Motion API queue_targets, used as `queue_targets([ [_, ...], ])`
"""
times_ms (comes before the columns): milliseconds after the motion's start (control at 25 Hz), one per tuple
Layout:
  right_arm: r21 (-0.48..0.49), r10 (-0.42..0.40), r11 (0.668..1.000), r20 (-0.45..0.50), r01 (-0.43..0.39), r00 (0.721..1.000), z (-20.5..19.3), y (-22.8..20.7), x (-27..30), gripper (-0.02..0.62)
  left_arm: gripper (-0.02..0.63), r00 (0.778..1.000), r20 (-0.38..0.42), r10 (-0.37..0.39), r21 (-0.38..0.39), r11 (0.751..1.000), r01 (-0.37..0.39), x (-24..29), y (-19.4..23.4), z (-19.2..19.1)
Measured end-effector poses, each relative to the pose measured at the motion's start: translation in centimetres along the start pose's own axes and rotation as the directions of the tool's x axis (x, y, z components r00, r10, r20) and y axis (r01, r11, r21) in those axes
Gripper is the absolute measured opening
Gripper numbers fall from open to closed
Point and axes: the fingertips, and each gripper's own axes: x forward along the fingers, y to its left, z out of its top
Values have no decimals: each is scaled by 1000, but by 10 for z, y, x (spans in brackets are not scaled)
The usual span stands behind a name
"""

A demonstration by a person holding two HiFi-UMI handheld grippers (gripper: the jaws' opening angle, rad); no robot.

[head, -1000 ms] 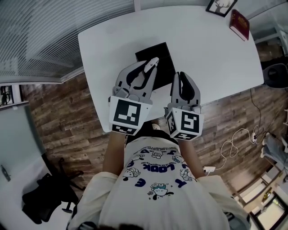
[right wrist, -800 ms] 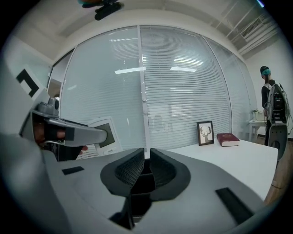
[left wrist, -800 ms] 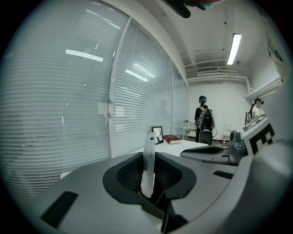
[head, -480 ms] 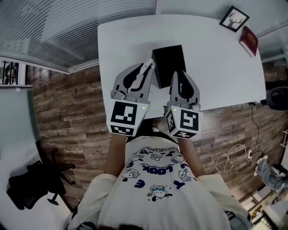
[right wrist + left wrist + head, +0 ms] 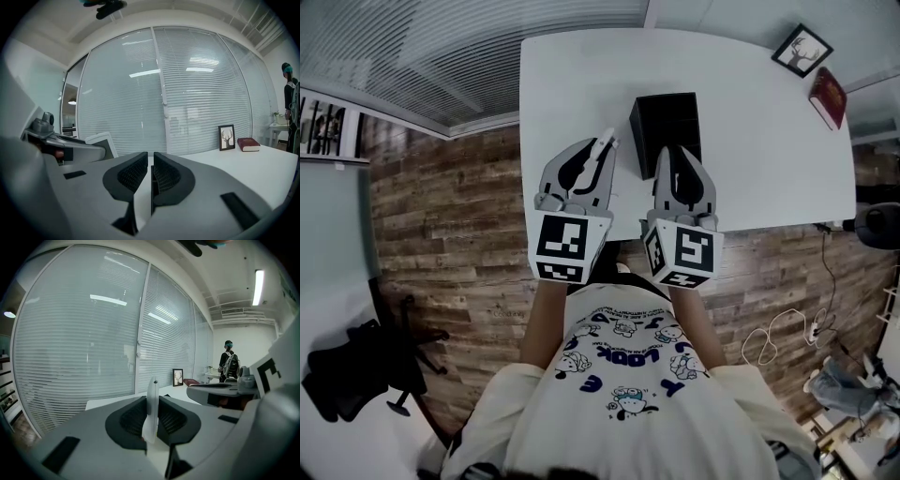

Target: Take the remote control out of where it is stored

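My left gripper (image 5: pixel 598 156) is shut on a slim white remote control (image 5: pixel 605 145), which stands on edge between the pads (image 5: pixel 152 405) and points forward. It hangs over the white table (image 5: pixel 572 84), just left of a black open-top box (image 5: pixel 666 127). My right gripper (image 5: pixel 677 157) is shut with nothing in it, and its tip lies at the near edge of the box. In the right gripper view the two pads (image 5: pixel 133 174) stand almost together around my right gripper (image 5: pixel 150 171).
A framed deer picture (image 5: pixel 802 50) and a red book (image 5: pixel 828 97) sit at the table's far right corner. Window blinds (image 5: pixel 197 93) run along the far side. A person (image 5: pixel 229 364) stands far off. Wood floor lies left of and below the table.
The remote's tip was over the black box a second ago and is now left of the box. The table has slid to the right in the head view. Both grips look unchanged.
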Motion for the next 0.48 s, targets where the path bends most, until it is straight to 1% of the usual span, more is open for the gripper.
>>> queue_targets([
  [200, 17, 16, 1000, -10, -16, 1000, -3, 3, 0, 57, 75, 999, -5, 42, -9, 999, -42, -2, 4, -7],
  [480, 22, 38, 999, -17, -38, 999, -6, 14, 1, 57, 76, 999, -16, 40, -19, 999, -40, -4, 4, -14],
])
